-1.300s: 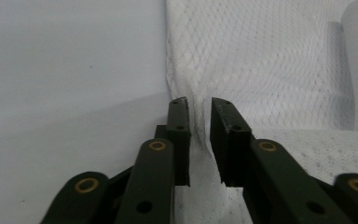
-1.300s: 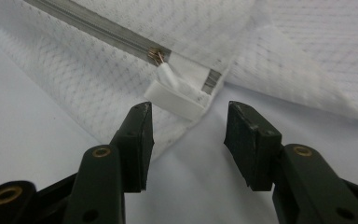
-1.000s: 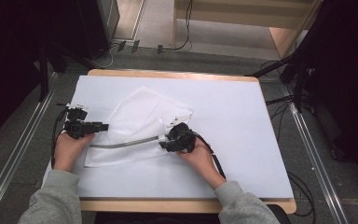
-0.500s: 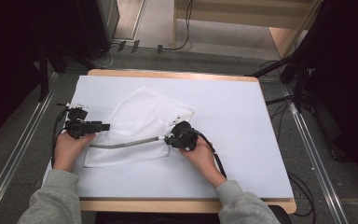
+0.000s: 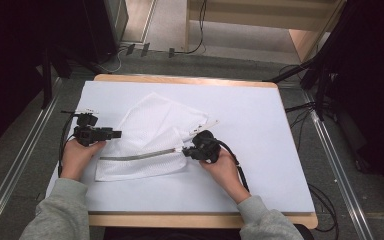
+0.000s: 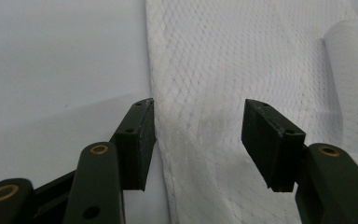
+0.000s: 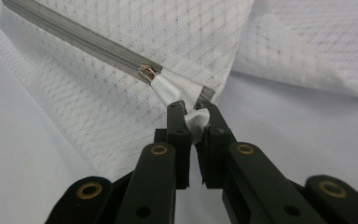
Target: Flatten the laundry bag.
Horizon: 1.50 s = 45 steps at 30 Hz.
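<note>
Left gripper: held at the left edge of the white mesh zipper bag. Jaws spread wide, gripping nothing; in the left gripper view the bag's left hem lies between them, on the table.

White mesh zipper bag: lies flat on the white table cover, between the two hands, upper portion folded and angled toward the far side.

Zipper: grey; long axis runs left to right across the bag's near part, rising slightly toward the right.

White pull tab: at the zipper's right end, directly ahead of the right gripper.

Right gripper: jaws pressed together on the pull tab. Judged the working hand: any slide travels leftward along the zipper, toward the left gripper, which is placed to pin the hem.
</note>
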Motion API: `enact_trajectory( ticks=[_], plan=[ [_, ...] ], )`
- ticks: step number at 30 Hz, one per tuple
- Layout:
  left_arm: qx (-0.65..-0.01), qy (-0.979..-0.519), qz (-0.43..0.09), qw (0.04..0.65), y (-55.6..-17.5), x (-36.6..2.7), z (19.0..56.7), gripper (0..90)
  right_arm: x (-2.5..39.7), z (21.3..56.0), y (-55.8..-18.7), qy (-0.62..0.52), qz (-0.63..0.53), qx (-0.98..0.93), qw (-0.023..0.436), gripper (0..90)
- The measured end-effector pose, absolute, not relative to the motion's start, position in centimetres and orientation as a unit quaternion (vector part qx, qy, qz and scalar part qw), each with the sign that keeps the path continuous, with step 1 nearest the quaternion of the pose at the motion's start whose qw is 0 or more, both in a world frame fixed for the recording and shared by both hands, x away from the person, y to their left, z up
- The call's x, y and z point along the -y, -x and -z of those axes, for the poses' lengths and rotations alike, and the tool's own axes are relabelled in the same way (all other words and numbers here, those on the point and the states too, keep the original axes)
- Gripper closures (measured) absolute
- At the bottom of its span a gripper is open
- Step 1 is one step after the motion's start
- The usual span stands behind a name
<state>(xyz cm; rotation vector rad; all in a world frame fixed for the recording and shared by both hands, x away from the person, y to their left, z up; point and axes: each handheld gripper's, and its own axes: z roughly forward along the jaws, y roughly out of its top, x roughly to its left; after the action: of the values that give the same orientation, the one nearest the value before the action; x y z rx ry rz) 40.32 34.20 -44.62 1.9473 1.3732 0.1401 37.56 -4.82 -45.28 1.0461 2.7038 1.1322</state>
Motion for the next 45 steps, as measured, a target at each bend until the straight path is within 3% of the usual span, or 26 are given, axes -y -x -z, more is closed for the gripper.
enact_trajectory(
  ticks=[26,45],
  plan=[
    [-0.516,-0.773,-0.044,0.367,-42.7,-31.3,44.8,45.4,13.1,44.2,-32.6,-0.385,-0.361,-0.849,0.01,85.9],
    [-0.518,-0.77,-0.048,0.37,-45.5,-29.5,45.3,46.8,16.2,45.3,-29.6,-0.413,-0.336,-0.846,0.01,85.4]
  ],
)
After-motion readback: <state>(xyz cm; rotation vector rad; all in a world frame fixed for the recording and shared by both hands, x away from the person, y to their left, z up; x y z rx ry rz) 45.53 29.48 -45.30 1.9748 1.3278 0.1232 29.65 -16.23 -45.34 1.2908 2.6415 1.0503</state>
